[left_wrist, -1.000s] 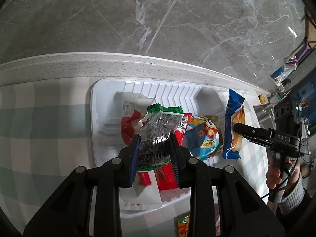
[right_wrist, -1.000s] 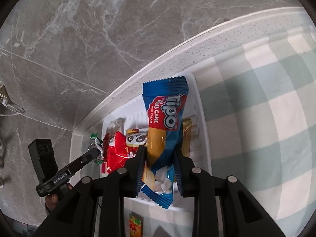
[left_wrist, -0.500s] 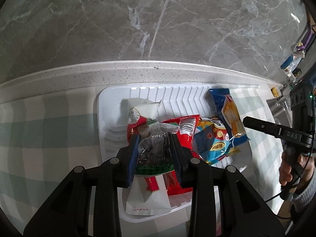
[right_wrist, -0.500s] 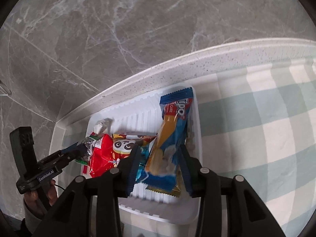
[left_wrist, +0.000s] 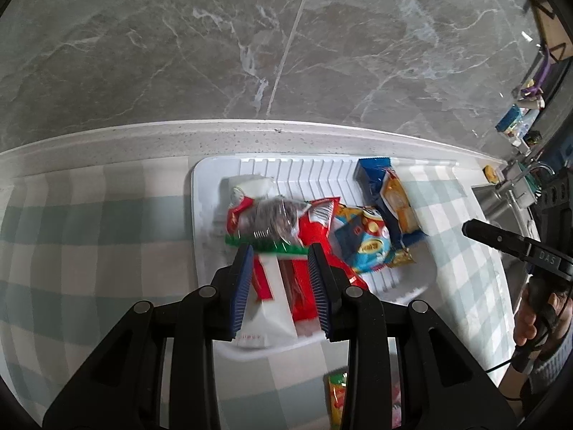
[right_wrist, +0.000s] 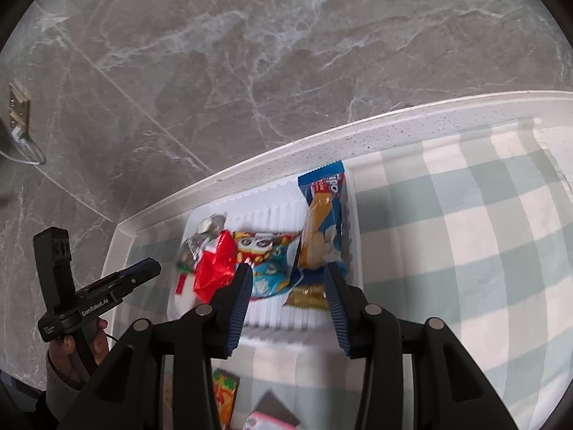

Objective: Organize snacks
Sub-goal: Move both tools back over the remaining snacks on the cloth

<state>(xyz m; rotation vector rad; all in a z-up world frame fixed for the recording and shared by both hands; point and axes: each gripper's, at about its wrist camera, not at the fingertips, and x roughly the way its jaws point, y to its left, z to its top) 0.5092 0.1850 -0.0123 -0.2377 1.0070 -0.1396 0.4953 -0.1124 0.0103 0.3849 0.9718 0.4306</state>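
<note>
Two grippers hang over one white tray (left_wrist: 200,215) of snacks, both with jaws spread and nothing between the pads. Nearest the right wrist camera, three packets lie outside the tray on the checked cloth (right_wrist: 465,236): an orange-and-yellow packet (right_wrist: 225,394), a pink-and-white packet (right_wrist: 265,423) and a dark packet (right_wrist: 275,406) just beside it. Only the first two show in the left wrist view, at the bottom edge.

Past them the left gripper (left_wrist: 281,279) hovers above the tray's near left part, its blue pads either side of a white sachet (left_wrist: 270,304) and a red wrapper (left_wrist: 315,243) without gripping them. The right gripper (right_wrist: 286,286) hovers over the near right part, open just as wide, above a small gold wrapper (right_wrist: 308,295).

Inside the tray I count six packets clearly. Just beyond the left gripper lies a clear, green-edged packet of dark seeds (left_wrist: 272,218), resting on a red-and-white packet (left_wrist: 247,193). Next comes the red wrapper, then a blue panda snack bag (left_wrist: 361,240) in the middle. A blue Tipo cake bar (right_wrist: 322,222) lies along the right side, reaching the far rim. The gold wrapper peeks out under its near end. Packets overlap, so more may be hidden.

Farthest off, a speckled white ledge (left_wrist: 143,139) runs behind the tray, and a grey marble wall (left_wrist: 286,36) rises above it.
</note>
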